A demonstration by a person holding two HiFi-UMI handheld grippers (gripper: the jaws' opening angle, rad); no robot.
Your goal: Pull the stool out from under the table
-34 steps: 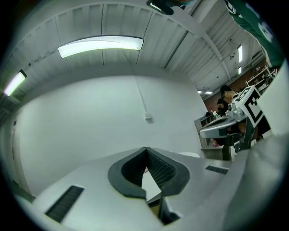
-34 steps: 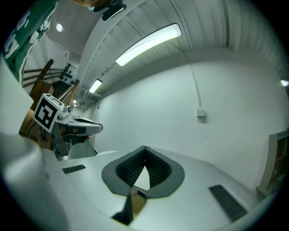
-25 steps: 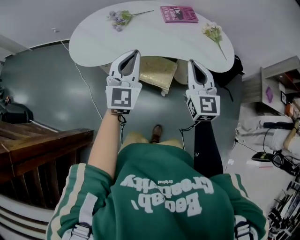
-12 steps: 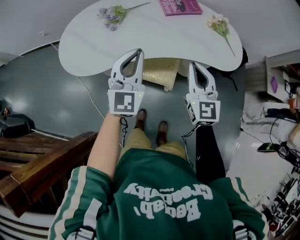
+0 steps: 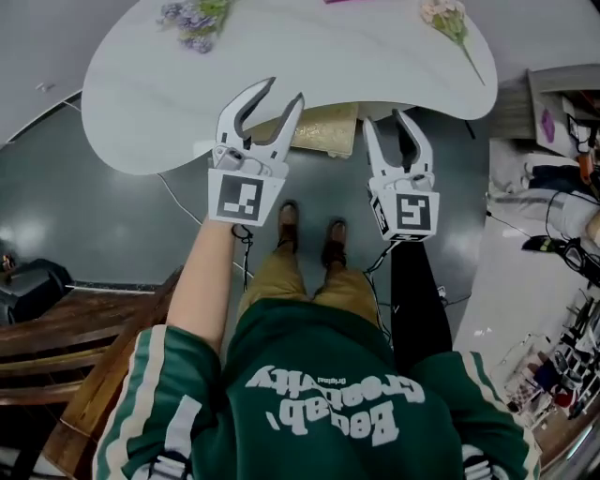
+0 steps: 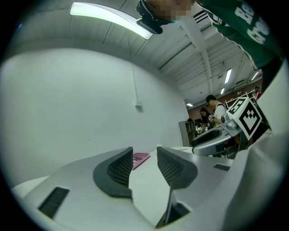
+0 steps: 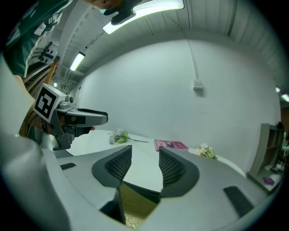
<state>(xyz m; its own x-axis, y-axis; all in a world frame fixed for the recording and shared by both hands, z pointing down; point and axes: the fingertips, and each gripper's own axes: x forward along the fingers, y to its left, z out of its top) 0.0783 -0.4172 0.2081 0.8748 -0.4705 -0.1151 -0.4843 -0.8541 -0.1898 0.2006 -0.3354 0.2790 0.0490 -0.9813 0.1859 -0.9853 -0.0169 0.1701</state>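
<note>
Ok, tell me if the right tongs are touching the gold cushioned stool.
Apart. In the right gripper view the right tongs are opening, empty, with the gold cushioned stool below, beyond them.

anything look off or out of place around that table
Nothing stands out. The stool sits partly tucked under the white table, and the purple flowers, the white flowers and the pink book lie flat on top. Nothing looks spilled or broken.

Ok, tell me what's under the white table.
A stool with a yellowish cushion pokes out under the table at its near edge. The tabletop covers the stool's far part.
</note>
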